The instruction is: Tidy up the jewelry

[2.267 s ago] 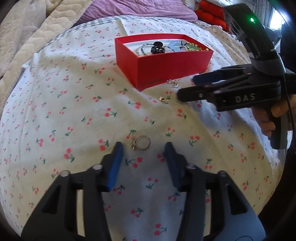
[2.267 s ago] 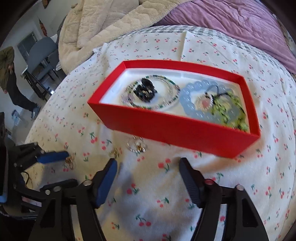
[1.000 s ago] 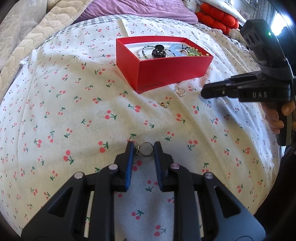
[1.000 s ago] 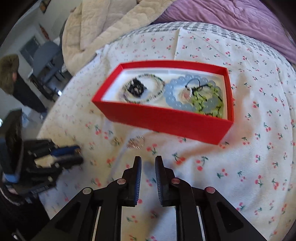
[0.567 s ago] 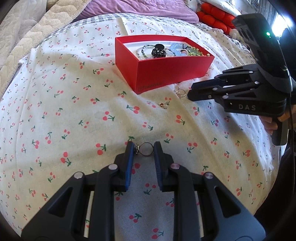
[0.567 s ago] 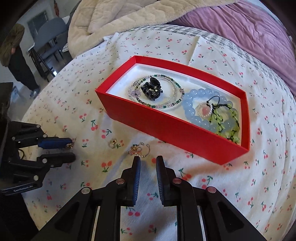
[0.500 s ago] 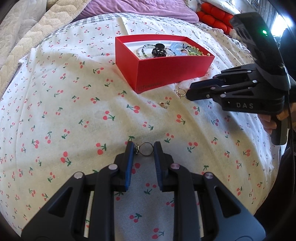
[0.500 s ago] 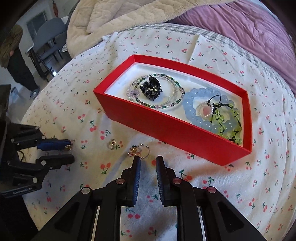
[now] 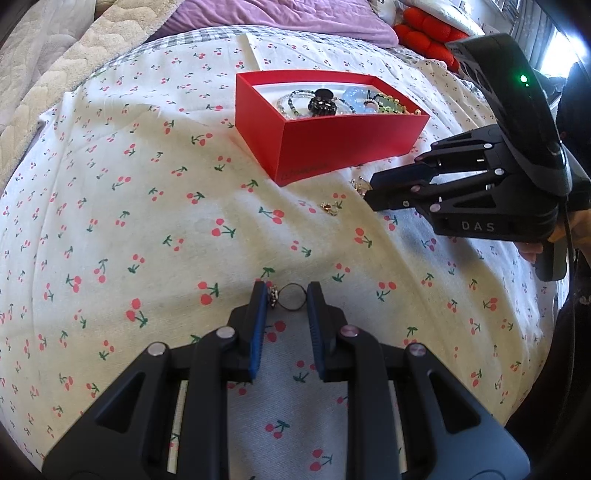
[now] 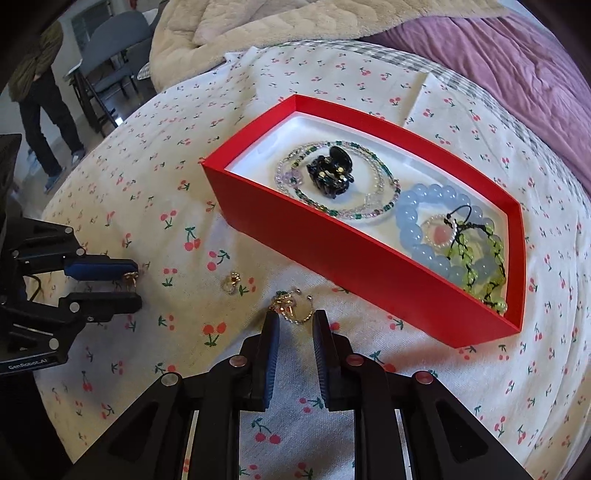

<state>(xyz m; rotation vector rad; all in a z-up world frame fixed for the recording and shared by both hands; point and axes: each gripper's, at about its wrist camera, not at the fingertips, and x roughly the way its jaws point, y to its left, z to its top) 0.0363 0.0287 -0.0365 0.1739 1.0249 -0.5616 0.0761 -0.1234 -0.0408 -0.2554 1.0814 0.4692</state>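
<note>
My left gripper (image 9: 283, 295) is shut on a thin ring (image 9: 291, 297) with a small ornament, held just above the cherry-print cloth; it also shows in the right wrist view (image 10: 129, 286). My right gripper (image 10: 294, 319) is nearly closed, its tips on either side of a hoop earring (image 10: 293, 308) lying on the cloth; whether it grips it I cannot tell. It also shows in the left wrist view (image 9: 373, 194). A small gold earring (image 10: 232, 283) lies between the grippers. The red box (image 10: 354, 254) holds bead bracelets and a black hair claw (image 10: 330, 171).
The cherry-print cloth (image 9: 147, 221) covers a bed. A beige quilt (image 10: 258, 26) and purple blanket (image 10: 498, 55) lie behind the box. A person (image 10: 37, 92) and chairs stand at the far left. Red cushions (image 9: 428, 33) lie at the back right.
My left gripper closed on the ring and has held it still since. My right gripper closed from wide open and moved down to the hoop earring by the box.
</note>
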